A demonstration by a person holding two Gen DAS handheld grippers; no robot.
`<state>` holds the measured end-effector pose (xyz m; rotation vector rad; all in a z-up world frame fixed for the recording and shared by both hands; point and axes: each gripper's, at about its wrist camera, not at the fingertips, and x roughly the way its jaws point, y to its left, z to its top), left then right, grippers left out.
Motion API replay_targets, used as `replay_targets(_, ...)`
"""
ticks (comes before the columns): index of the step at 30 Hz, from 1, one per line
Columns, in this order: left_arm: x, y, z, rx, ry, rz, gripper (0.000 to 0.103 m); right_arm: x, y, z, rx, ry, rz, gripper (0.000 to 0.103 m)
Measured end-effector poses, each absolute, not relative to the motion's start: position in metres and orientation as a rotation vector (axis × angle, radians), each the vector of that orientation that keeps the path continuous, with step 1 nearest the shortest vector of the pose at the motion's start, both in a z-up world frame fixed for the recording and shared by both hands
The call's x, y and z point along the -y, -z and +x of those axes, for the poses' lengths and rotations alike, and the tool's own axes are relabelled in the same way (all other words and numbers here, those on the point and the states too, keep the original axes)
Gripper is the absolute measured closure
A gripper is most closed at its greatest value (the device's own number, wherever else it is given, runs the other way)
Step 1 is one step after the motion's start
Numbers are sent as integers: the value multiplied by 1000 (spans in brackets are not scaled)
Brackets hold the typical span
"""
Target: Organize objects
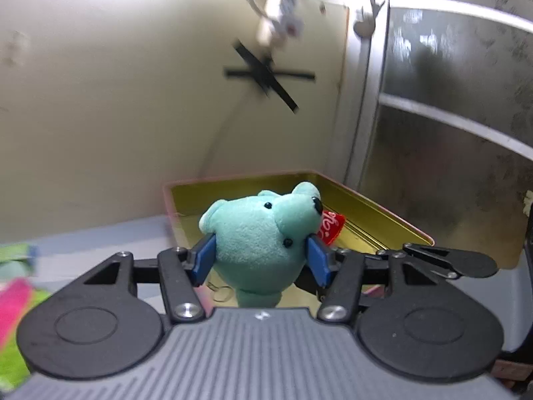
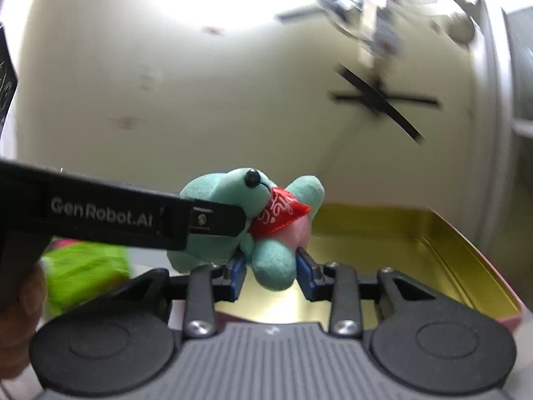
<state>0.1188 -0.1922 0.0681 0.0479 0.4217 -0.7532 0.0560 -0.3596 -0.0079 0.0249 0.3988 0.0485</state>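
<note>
A teal plush bear [image 1: 256, 233] with a red bandana [image 1: 330, 226] hangs above an open gold-lined tin [image 1: 373, 215], held from two sides. My left gripper [image 1: 259, 250] is shut on its head, blue pads pressing into both cheeks. In the right wrist view the same bear [image 2: 213, 190] lies tilted, its bandana [image 2: 278, 215] and pink belly showing. My right gripper [image 2: 270, 263] is shut on one teal leg. The left gripper's black finger [image 2: 133, 216] crosses that view from the left and hides part of the head. The tin [image 2: 439, 253] lies below and to the right.
Bright green and pink items [image 1: 16, 286] lie left of the tin on the grey surface, blurred [image 2: 86, 266]. A cream wall with a black tape cross [image 1: 266, 76] stands behind. A metal-framed glass door [image 1: 449, 106] closes the right side. A hand [image 2: 20, 296] shows at lower left.
</note>
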Motion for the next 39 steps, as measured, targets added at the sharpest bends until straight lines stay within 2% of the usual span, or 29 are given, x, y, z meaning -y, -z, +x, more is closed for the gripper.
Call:
replay_targets(3, 214, -52, 133, -480, 744, 53, 41, 385, 18, 73, -433, -16, 58, 66)
replay_targets(4, 217, -47, 136, -501, 734, 54, 38, 384, 21, 68, -437, -15, 69, 64)
replay_targets(6, 224, -42, 141, -528, 704, 69, 34, 398, 34, 76, -435, -10, 86, 57)
replay_targets(8, 223, -39, 141, -539, 680, 86, 25, 386, 42, 65, -427, -3, 65, 39)
replay_targets(9, 232, -41, 141, -537, 669, 88, 22, 384, 41, 66, -421, -3, 60, 37)
replay_targets(14, 207, -65, 122, -488, 681, 45, 22, 383, 34, 46, -314, -10, 66, 36)
replay_targets(17, 173, -80, 102, -406, 664, 11, 18, 381, 19, 28, -210, -83, 140, 36)
replay_targets(19, 143, -86, 95, -380, 652, -44, 18, 373, 9, 25, -208, -199, 192, 34)
replay_targets(26, 40, -63, 84, -419, 415, -154, 18, 288, 13, 67, -436, -502, 195, 37)
replay_targets(33, -2, -30, 110, -586, 292, -247, 20, 222, 22, 146, -587, -489, 127, 37)
replay_targets(39, 3, -11, 126, -656, 332, -305, 36, 220, 43, 178, -730, -541, 260, 36)
